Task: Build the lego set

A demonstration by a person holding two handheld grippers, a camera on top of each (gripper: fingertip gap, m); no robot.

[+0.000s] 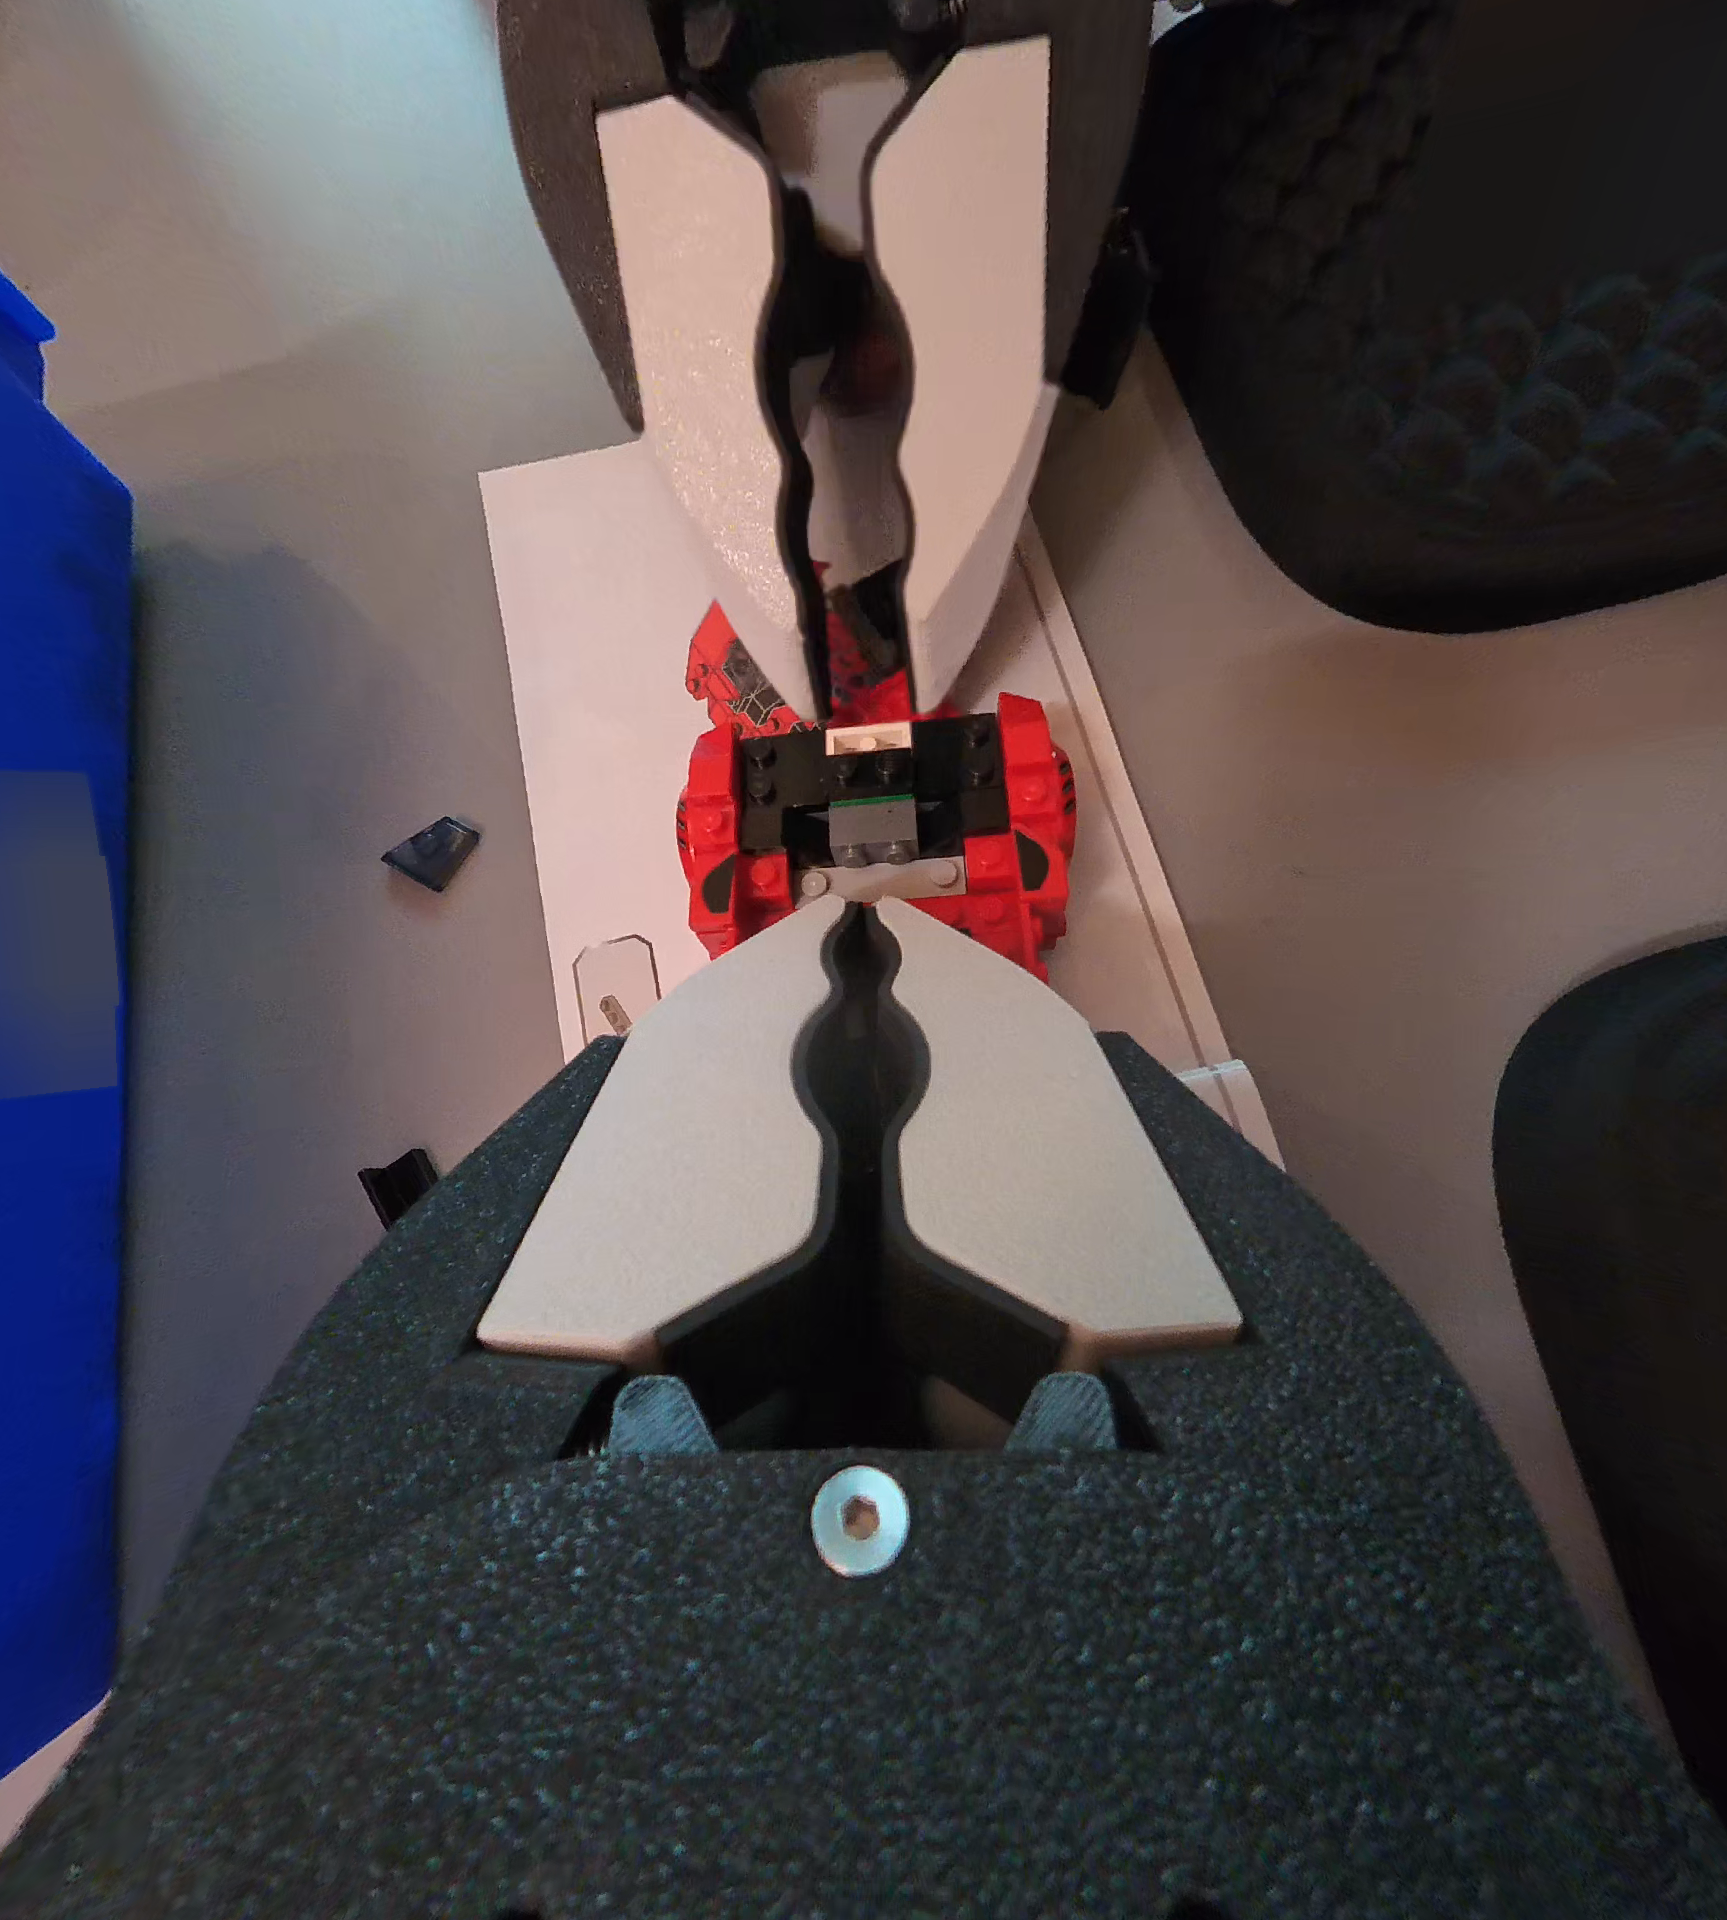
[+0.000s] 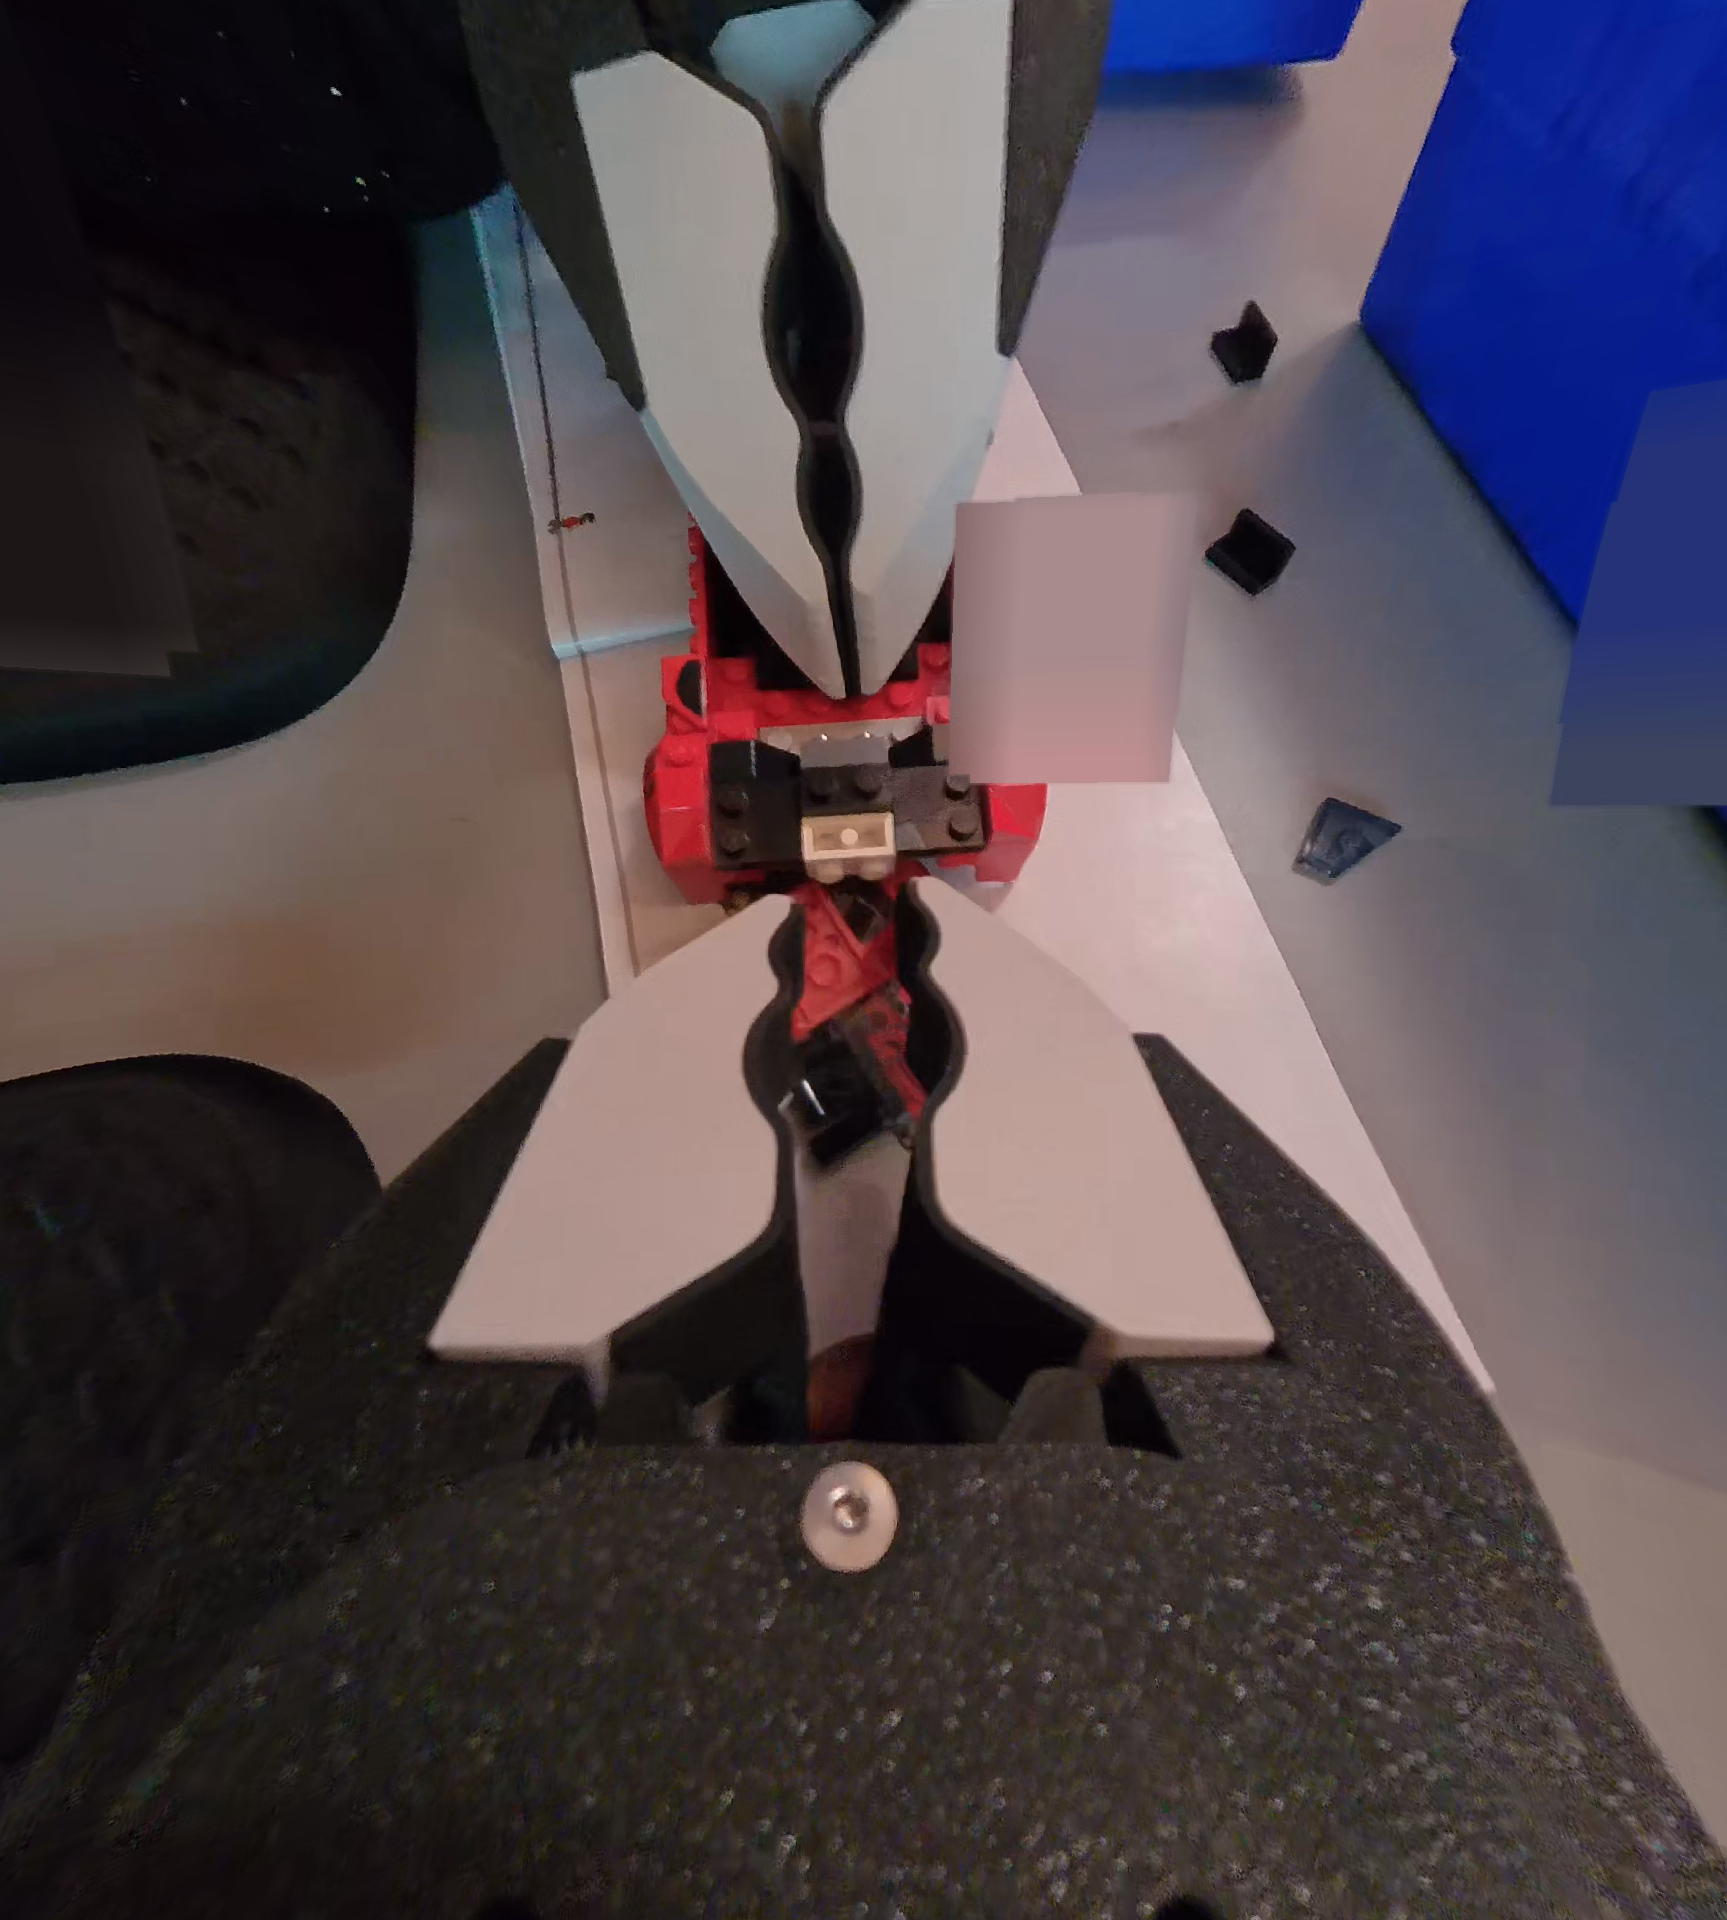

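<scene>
Pressing of small pieces onto the red model (image 1: 869,831), set on a white sheet (image 1: 578,623) mid-table, is judged underway. Left gripper (image 1: 861,906) jaws are closed empty; right gripper (image 2: 843,906) jaws are slightly parted, seemingly empty. Next, a loose black piece (image 2: 1250,551) must be fetched.

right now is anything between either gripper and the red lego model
Nothing visible. The left gripper has its closed tips right at one end of the red lego model, and the right gripper meets it from the opposite end. The loose dark pieces lie off to the side.
</scene>
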